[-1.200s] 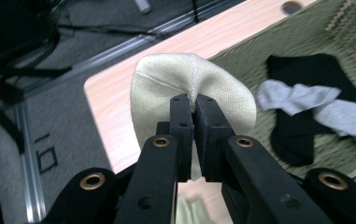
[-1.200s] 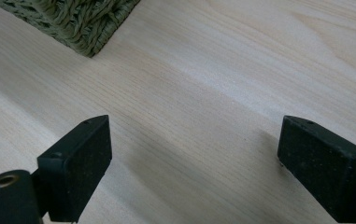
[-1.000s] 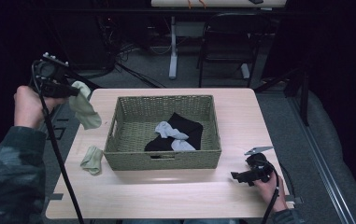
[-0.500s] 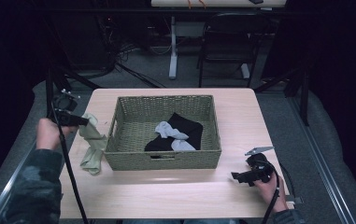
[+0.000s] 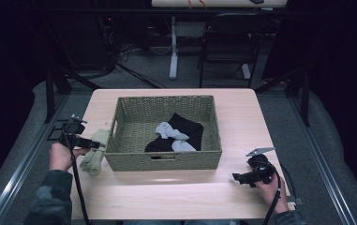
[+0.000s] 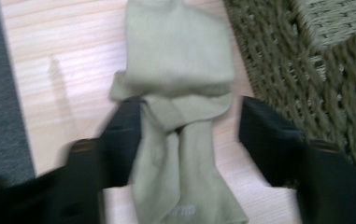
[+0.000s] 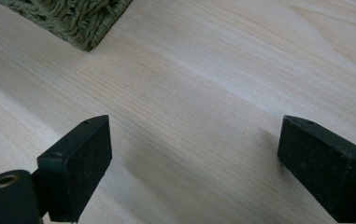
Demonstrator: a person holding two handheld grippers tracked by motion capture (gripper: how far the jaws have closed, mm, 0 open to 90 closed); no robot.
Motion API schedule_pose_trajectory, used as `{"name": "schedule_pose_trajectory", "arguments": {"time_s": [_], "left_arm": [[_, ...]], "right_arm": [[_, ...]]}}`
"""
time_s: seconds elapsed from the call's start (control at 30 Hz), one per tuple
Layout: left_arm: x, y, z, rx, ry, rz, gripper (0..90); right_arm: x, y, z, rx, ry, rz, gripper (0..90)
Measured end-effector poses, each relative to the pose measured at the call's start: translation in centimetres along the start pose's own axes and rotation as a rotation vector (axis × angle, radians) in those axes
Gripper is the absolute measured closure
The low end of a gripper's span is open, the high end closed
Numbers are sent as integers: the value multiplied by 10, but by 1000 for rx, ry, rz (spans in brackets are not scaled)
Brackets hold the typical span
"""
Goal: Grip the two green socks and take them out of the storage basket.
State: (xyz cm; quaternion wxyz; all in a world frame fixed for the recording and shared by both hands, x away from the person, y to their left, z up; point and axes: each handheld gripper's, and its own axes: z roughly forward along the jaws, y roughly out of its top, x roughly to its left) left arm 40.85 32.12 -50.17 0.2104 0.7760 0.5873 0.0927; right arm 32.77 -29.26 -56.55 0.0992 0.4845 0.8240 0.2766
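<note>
So the left gripper (image 5: 92,143) is down at the table's (image 5: 176,192) left edge, and its jaws have just been opening. The pale green socks (image 6: 180,116) sit loose between them, one jaw touching the fabric, the other clear of it. They lie on the wood right beside the wicker basket (image 5: 120,159), which has black and grey socks (image 5: 174,136) inside. The right gripper (image 7: 192,154) rests near the front right corner, jaws wide apart over bare wood.

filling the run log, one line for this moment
left gripper: just opened, green socks between jaws, by basket | right gripper: open, on table
</note>
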Motion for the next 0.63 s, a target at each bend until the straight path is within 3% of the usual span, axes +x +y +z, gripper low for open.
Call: {"name": "schedule_pose_trajectory", "arguments": {"time_s": [0.13, 0.2, 0.27, 0.4, 0.5, 0.6, 0.63], "left_arm": [[-1, -18, -8, -56, -21, -4, 223], [-1, -28, -13, -79, -6, -7, 161], [-3, -41, -17, -112, -13, -20, 142], [-12, -66, -20, -145, 16, -30, 62], [-20, -83, -17, -149, 42, -3, 56], [-25, -99, -10, -166, 54, -18, 53], [-27, -103, -7, -149, 63, -14, 53]], "right_arm": [[0, 0, 0, -3, -1, 3, 95], [1, 0, 0, -3, 4, 5, 95], [1, 0, 0, -3, -5, 0, 95], [0, -1, 0, -7, -1, 5, 95], [0, -1, 0, -6, 0, 1, 95], [-1, -1, 0, 1, -9, 1, 95], [-1, -1, 0, -2, 1, 7, 95]]}}
